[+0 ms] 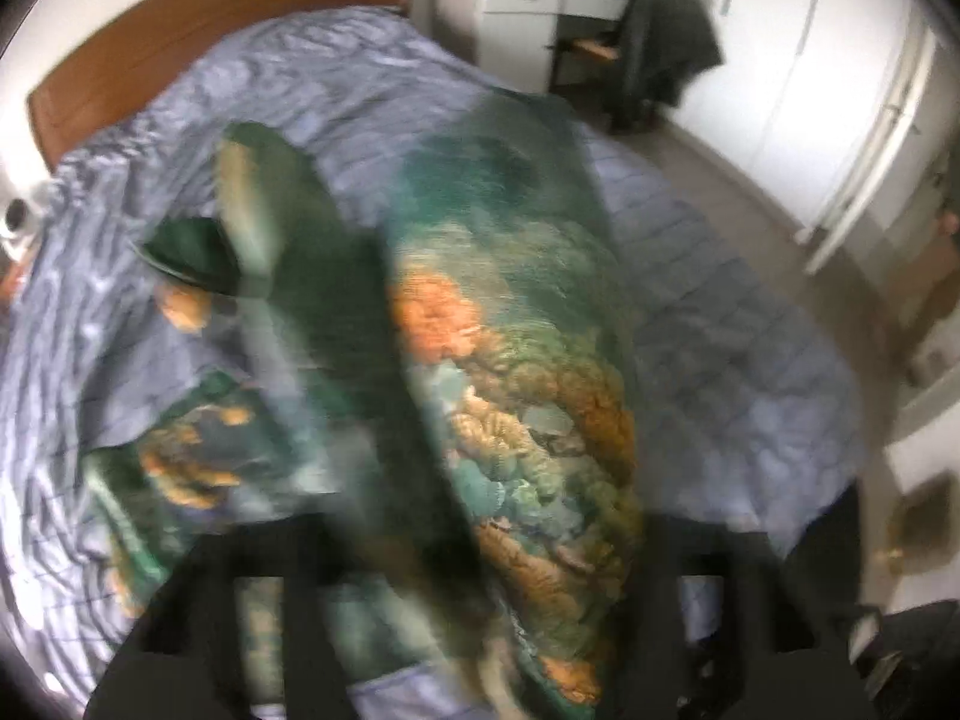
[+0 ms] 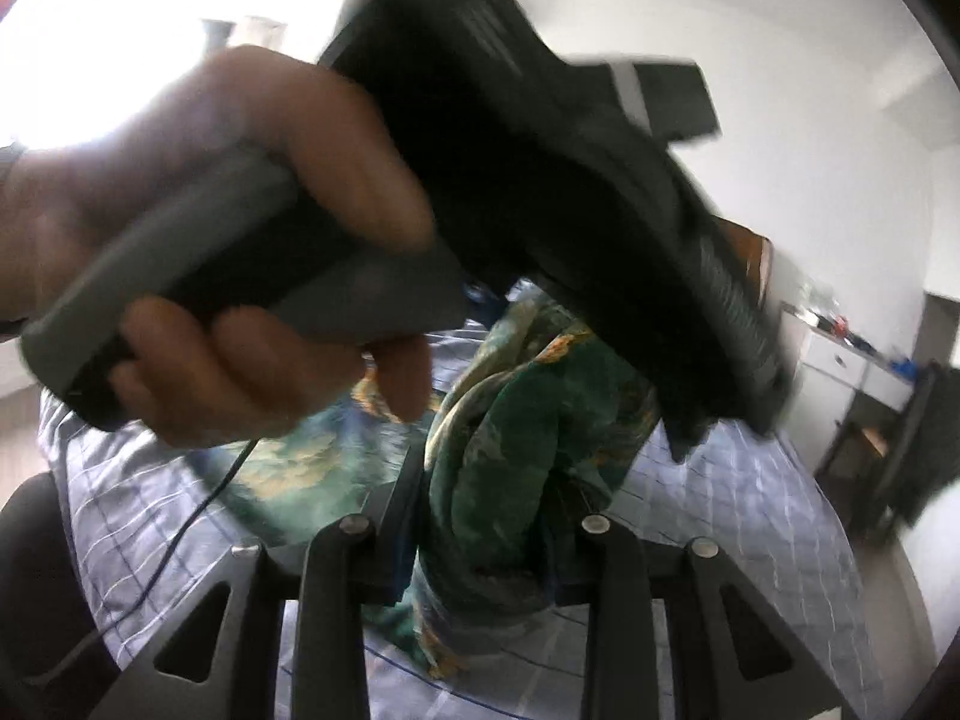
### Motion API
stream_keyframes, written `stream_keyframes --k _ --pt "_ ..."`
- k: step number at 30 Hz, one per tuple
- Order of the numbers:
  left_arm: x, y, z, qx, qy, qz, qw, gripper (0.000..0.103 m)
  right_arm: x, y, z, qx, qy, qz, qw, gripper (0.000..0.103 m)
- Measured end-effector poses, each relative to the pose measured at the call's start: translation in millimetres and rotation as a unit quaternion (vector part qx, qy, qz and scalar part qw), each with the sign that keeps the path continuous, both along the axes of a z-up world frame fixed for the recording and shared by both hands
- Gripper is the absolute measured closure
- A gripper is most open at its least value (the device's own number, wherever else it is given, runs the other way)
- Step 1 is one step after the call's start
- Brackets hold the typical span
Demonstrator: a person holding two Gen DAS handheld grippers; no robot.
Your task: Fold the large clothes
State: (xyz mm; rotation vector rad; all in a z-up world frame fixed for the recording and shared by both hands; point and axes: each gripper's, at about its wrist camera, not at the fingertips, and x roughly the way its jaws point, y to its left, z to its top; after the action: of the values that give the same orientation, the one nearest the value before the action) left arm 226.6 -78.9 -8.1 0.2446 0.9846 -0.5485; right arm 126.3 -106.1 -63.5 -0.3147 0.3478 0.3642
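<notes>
While both jaws clamp the green garment (image 2: 510,450) (blurred), bed (image 1: 720,312) edge, bare floor (image 1: 708,162) beyond.

A bed (image 1: 750,324) with a blue-grey checked cover fills the room ahead of the left tongs, its brown wooden headboard (image 1: 180,42) against a white wall. Beyond the bed's far corner stands a white drawer unit (image 1: 528,0) with small clutter on top, and beside it a chair (image 1: 654,54) draped in dark cloth. White wardrobe doors (image 1: 804,90) line the right side above a grey floor (image 1: 708,150). Behind the right tongs' view, a bright window (image 2: 150,42) glares.
</notes>
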Motion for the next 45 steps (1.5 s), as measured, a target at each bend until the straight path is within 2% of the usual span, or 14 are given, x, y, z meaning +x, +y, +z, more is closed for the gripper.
stream_keyframes --k 3,5,7,12,14,16,18,24,26,28,31,34,40,45 --pt "15 37 -5 -0.029 0.019 0.017 0.9992 0.072 -6 2 2 0.013 0.013 0.007 1.000 0.060" --pt "27 75 -6 -0.039 0.017 0.037 0.9984 0.073 -12 -5 7 0.040 0.025 0.041 0.998 0.046" --pt "38 118 -9 -0.057 0.025 0.067 0.9958 0.073 -19 -9 14 0.059 0.026 0.067 0.996 0.044" --pt "63 215 -42 -0.082 0.051 0.139 0.9856 0.072 2 -27 12 0.133 0.112 0.081 0.981 0.044" --pt "71 235 -56 -0.090 0.062 0.159 0.9812 0.072 22 -19 1 0.112 0.138 0.061 0.982 0.047" --pt "71 258 -74 -0.094 0.069 0.177 0.9773 0.071 38 -9 -6 0.101 0.156 0.061 0.981 0.058" --pt "68 274 -83 -0.100 0.069 0.188 0.9746 0.069 56 11 -14 0.088 0.175 0.063 0.979 0.063" --pt "59 299 -118 -0.138 0.092 0.210 0.9634 0.065 97 62 -29 0.056 0.182 0.089 0.978 0.064" --pt "55 304 -132 -0.152 0.101 0.213 0.9597 0.063 112 87 -68 0.023 0.241 0.103 0.965 0.063" --pt "53 317 -148 -0.181 0.108 0.218 0.9530 0.062 120 97 -102 -0.005 0.293 0.080 0.953 0.063" --pt "46 320 -153 -0.207 0.108 0.226 0.9458 0.061 110 105 -118 -0.024 0.268 0.063 0.961 0.063" --pt "47 318 -151 -0.199 0.101 0.223 0.9488 0.060 112 110 -113 -0.037 0.282 0.054 0.957 0.063" --pt "42 316 -151 -0.191 0.096 0.216 0.9527 0.060 141 91 -64 0.019 0.357 0.074 0.931 0.064" --pt "36 313 -149 -0.183 0.090 0.214 0.9553 0.060 199 99 -19 0.057 0.336 0.047 0.939 0.064"
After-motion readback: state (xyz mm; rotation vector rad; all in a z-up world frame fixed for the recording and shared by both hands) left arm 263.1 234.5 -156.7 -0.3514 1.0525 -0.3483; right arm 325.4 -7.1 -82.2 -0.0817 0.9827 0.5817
